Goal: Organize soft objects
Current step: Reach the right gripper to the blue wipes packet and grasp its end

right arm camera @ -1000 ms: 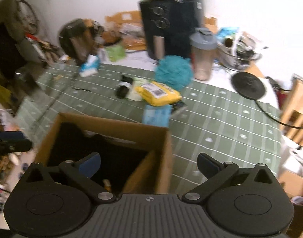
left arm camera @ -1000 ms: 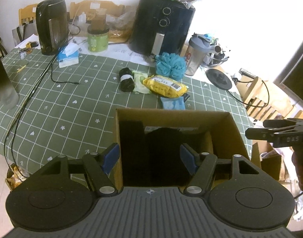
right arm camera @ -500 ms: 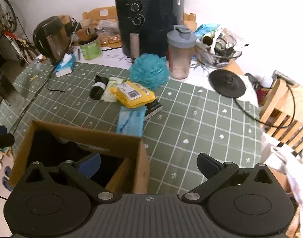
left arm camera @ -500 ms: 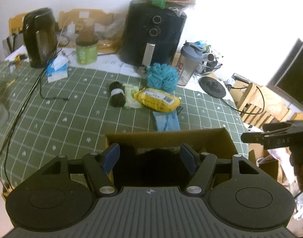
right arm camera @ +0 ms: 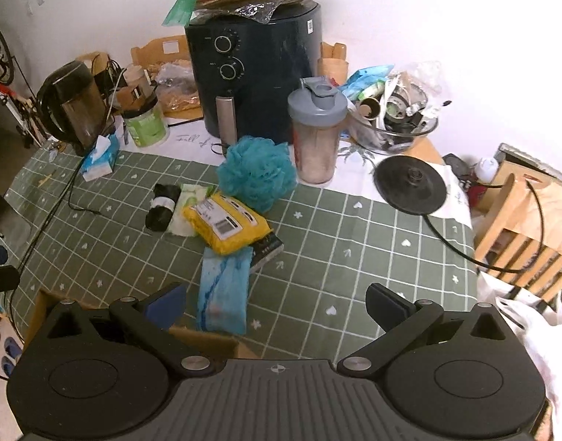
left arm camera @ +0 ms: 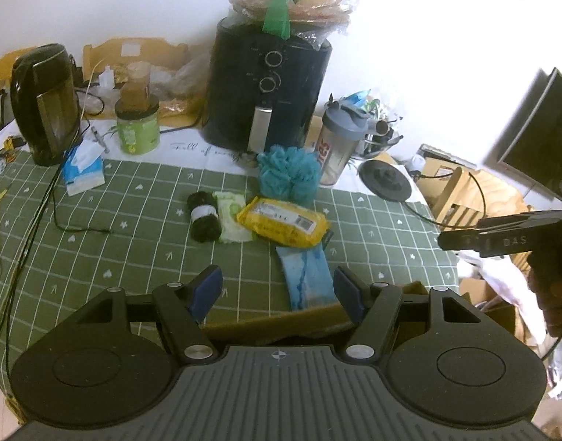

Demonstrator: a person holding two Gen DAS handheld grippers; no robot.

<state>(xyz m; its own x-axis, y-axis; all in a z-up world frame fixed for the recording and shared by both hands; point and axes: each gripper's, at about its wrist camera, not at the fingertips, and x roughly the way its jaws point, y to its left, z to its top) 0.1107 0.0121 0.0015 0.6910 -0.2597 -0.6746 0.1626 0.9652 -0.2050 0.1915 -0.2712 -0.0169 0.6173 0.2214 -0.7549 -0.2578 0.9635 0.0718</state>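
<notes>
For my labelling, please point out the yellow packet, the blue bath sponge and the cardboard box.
yellow packet (right arm camera: 227, 222), right wrist view, on its white label.
blue bath sponge (right arm camera: 257, 172), right wrist view, middle of the mesh.
cardboard box (left arm camera: 281, 325), left wrist view, on its far wall.

Your left gripper (left arm camera: 277, 288) pointed down at a slant, its jaws parted with nothing between the blue pads (left arm camera: 206, 288). Your right gripper (right arm camera: 277, 307) tilted down likewise, jaws spread wider and empty. In the left wrist view, your right gripper showed side-on at the right edge, and your hand (left arm camera: 554, 305) was wrapped around its grip below.
</notes>
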